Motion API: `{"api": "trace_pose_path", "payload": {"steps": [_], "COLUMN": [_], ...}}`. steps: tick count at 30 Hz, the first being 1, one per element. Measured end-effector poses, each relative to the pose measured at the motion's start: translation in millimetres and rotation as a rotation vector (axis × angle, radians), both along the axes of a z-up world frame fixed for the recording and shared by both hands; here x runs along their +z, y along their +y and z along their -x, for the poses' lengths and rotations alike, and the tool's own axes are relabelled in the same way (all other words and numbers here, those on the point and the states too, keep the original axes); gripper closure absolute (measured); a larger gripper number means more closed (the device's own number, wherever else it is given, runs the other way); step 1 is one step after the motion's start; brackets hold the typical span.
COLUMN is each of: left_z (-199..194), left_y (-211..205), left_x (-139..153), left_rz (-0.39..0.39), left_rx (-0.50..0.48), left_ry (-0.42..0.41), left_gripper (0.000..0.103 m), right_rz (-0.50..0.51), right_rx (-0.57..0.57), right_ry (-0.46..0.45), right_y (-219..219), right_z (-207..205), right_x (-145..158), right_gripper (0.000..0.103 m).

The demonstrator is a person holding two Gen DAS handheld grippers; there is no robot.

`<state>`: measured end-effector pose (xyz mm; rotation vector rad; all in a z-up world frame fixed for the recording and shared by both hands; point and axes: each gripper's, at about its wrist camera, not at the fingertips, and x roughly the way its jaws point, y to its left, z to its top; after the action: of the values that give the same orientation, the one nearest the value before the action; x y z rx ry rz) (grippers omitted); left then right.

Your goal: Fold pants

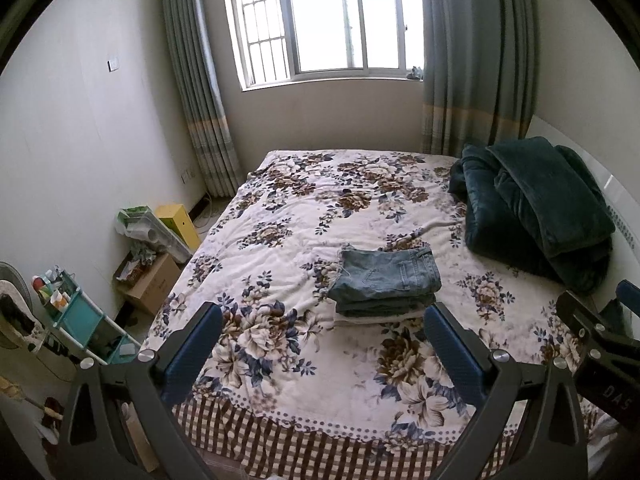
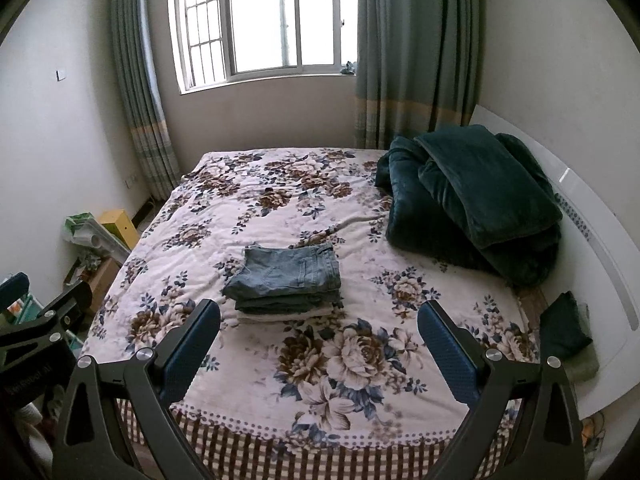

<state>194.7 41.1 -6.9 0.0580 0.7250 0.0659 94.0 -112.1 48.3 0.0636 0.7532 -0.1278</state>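
Left wrist view, starting at the left edge: a teal shelf cart (image 1: 76, 312) stands against the wall, with a cardboard box (image 1: 154, 284) and a yellow box (image 1: 178, 220) farther along the floor beside the bed. The left gripper (image 1: 322, 326) hangs above the near edge of the bed (image 1: 280, 216), its blue-padded fingers (image 1: 192, 352) spread wide with nothing between them. Between and just beyond the fingertips, near the middle of the floral bedspread, lie the pants (image 1: 386, 282), blue denim folded into a compact stack, apart from both fingers. A pale folded layer shows under the denim. Farther right, a dark green blanket (image 1: 536, 216) is heaped at the far right side of the bed against the white headboard (image 1: 616, 200). At the right edge, part of the other tool intrudes.

From the right wrist view, the left tool appears at the left edge. The right gripper (image 2: 318, 322) also hovers over the near edge of the bed, fingers (image 2: 444, 348) wide apart and empty. The pants (image 2: 286, 278) lie left of centre, beyond the left finger, touching neither. The green blanket (image 2: 476, 204) sits far right, and a small dark green folded cloth (image 2: 564, 326) rests near the headboard (image 2: 600, 248).
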Motion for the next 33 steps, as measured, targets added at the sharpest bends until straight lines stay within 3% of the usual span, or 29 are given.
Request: {"api": "trace_pose_path", "payload": {"steps": [33], "left_z": [2.0], "left_y": [4.4], "left_x": [5.2], "left_rz": [0.000], "left_rx": [-0.004], "left_ry": [-0.003], "left_gripper": [0.000], "right_rz": [-0.023], "right_rx": [0.011], "right_ry": [0.008], "right_y": [-3.7], "right_z": [7.8], "right_x": [-0.1], "right_gripper": [0.000]}}
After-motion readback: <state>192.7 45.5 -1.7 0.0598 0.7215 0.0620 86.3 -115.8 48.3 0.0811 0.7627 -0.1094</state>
